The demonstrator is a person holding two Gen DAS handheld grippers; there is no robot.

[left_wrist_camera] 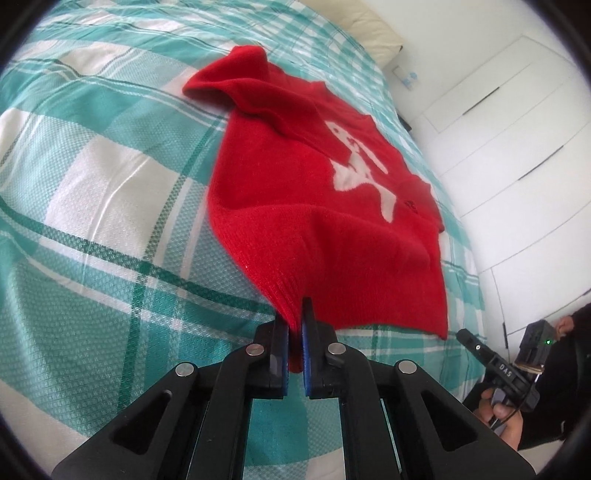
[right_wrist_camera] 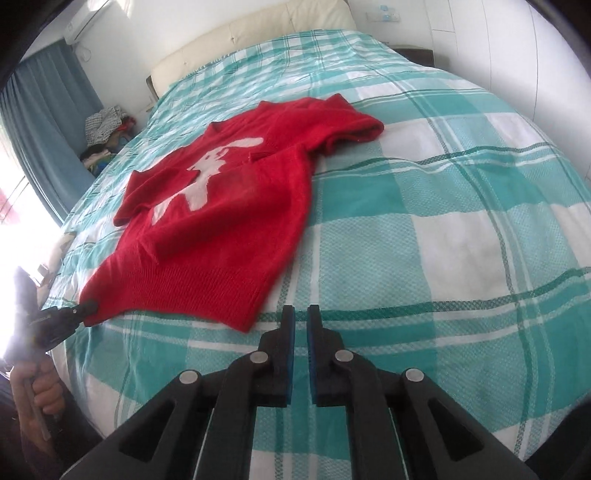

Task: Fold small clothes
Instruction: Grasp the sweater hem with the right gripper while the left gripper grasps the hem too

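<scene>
Red sweater (left_wrist_camera: 295,206) on checked bed (left_wrist_camera: 110,206) (pillow (right_wrist_camera: 258,29) beyond) | left gripper (left_wrist_camera: 295,325) clamps its hem | right gripper (right_wrist_camera: 300,321) slightly parted, empty, beside the hem corner

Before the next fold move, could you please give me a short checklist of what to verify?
1. Left gripper shut on the sweater hem corner: ok.
2. Right gripper gripping the other hem corner: not ok; it is nearly closed on nothing, beside the corner.
3. Sweater lying flat: not ok; one sleeve is bunched and the body is wrinkled.
4. Whole sweater on the bed: ok.
5. Depth of the left grip: cannot tell.
</scene>
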